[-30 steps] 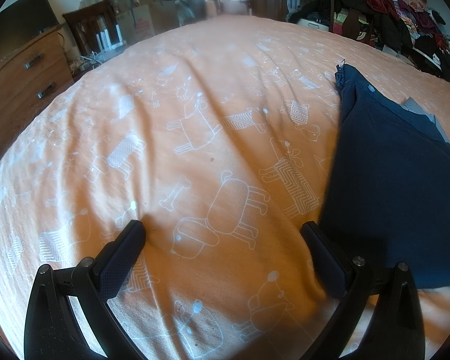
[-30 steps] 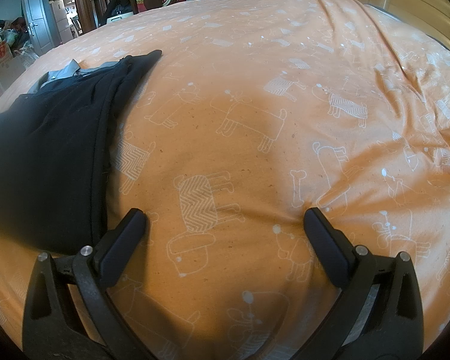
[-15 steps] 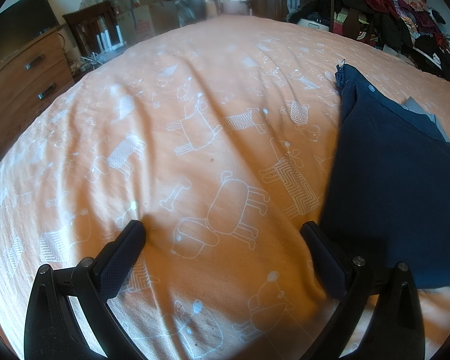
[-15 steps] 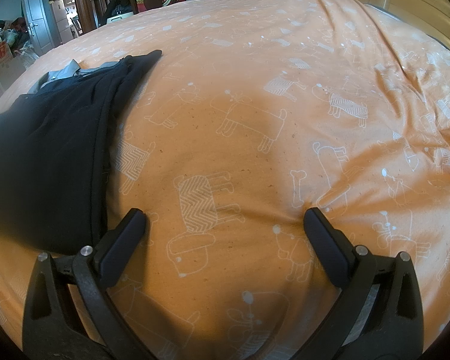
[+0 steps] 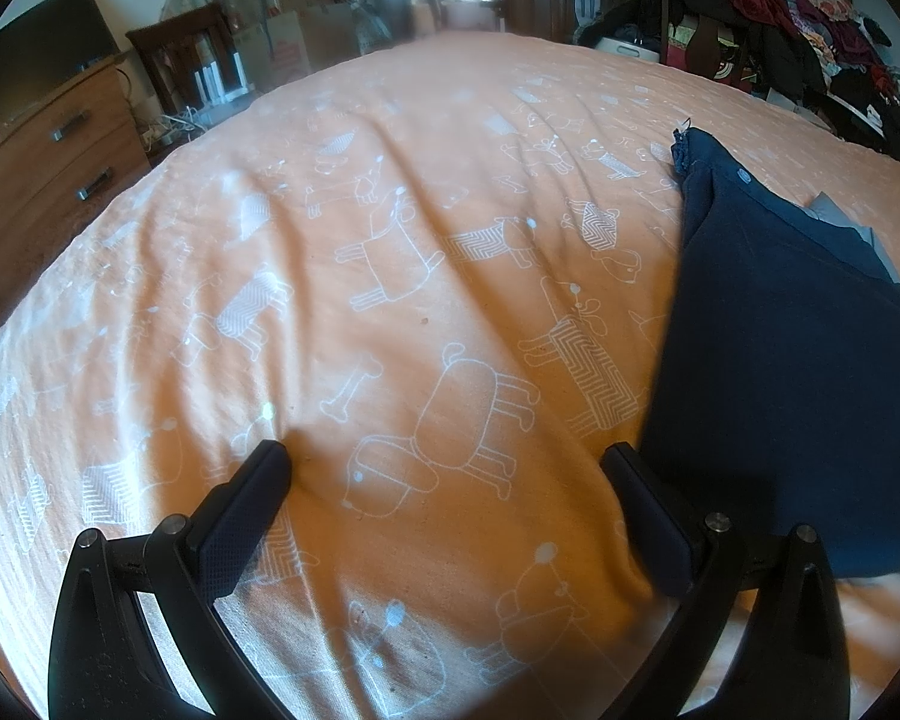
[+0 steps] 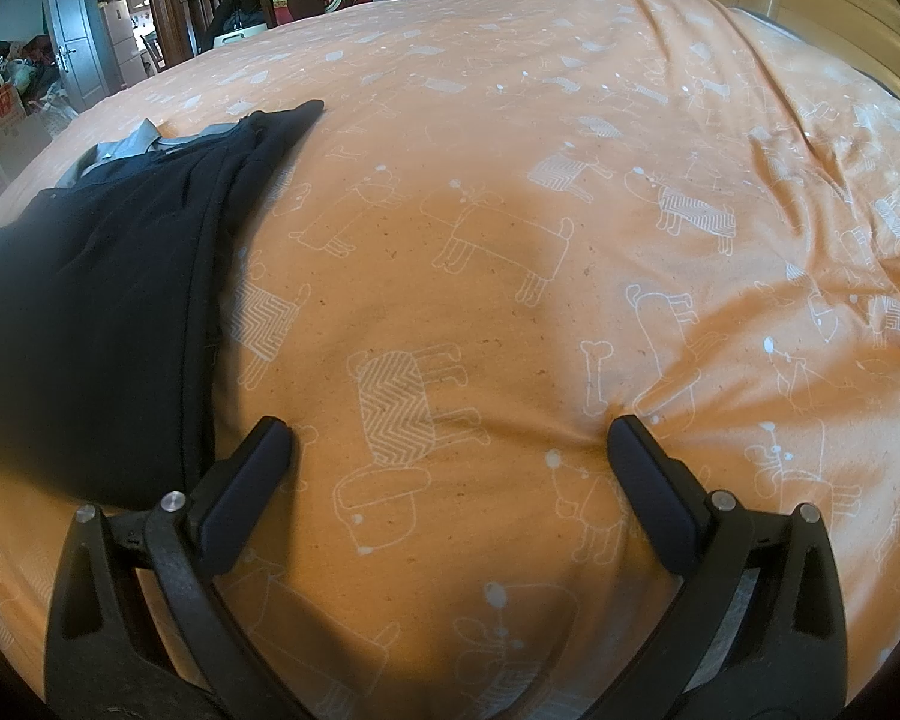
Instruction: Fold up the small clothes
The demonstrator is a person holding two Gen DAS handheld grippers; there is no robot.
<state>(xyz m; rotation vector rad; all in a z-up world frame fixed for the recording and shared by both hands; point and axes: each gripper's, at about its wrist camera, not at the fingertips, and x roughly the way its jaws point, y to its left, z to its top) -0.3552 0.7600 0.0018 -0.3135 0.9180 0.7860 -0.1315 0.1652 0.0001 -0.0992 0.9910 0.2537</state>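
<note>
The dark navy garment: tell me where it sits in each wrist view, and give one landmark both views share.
Left wrist view: the dark navy garment fills the right side, lying flat beside the left gripper.
Right wrist view: the same garment fills the left side, beside the right gripper.
Shared landmark: the grey cloth peeking out at the garment's far edge, on the orange bedsheet.
</note>
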